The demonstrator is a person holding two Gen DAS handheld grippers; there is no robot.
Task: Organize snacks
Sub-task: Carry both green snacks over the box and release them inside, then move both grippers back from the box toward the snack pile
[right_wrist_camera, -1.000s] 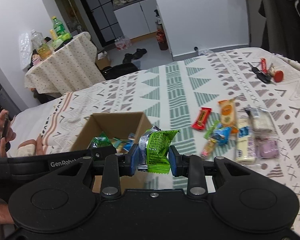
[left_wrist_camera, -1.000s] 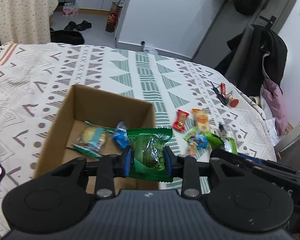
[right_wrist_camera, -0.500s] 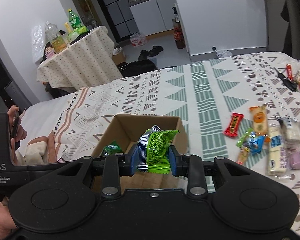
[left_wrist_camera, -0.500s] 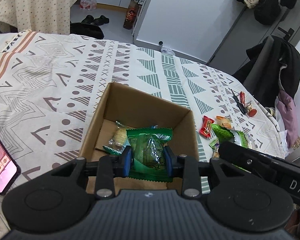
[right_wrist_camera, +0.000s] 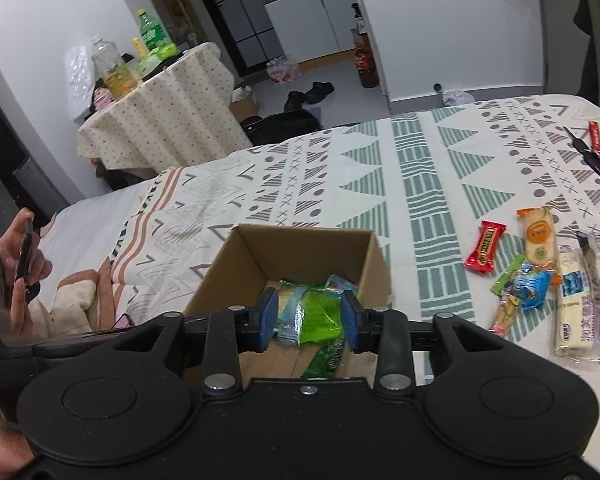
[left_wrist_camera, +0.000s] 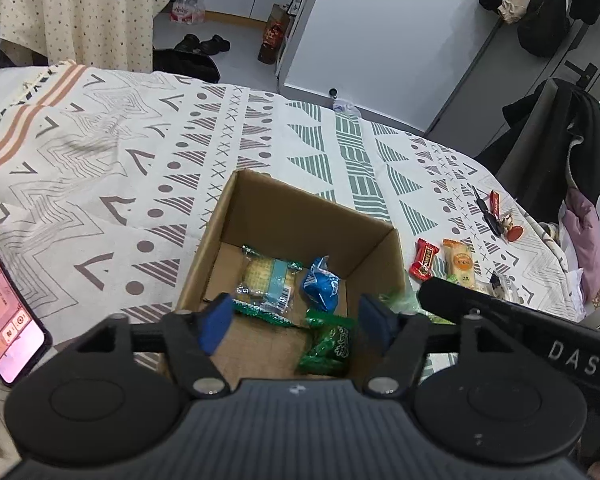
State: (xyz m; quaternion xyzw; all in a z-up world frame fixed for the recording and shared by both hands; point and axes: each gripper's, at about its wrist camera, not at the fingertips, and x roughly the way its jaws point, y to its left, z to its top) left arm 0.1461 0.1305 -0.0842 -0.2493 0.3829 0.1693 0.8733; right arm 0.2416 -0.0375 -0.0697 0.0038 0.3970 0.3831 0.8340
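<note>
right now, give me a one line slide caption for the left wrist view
Open left gripper above a cardboard box on the bed, a green snack pack lying inside with other snacks.

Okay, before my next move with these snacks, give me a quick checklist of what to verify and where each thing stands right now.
1. Left gripper empty: ok, jaws wide apart with nothing between them.
2. Dark green packet delivered: ok, it lies inside the cardboard box, at the near right corner.
3. Right gripper above the box opening: ok.
4. Right grip on the lime green packet: cannot tell; it sits between the pads but is blurred.
5. Room in the box: ok, bare cardboard floor shows.
6. All snacks collected: not ok; the red bar and several others lie on the bedspread, right of the box.
</note>
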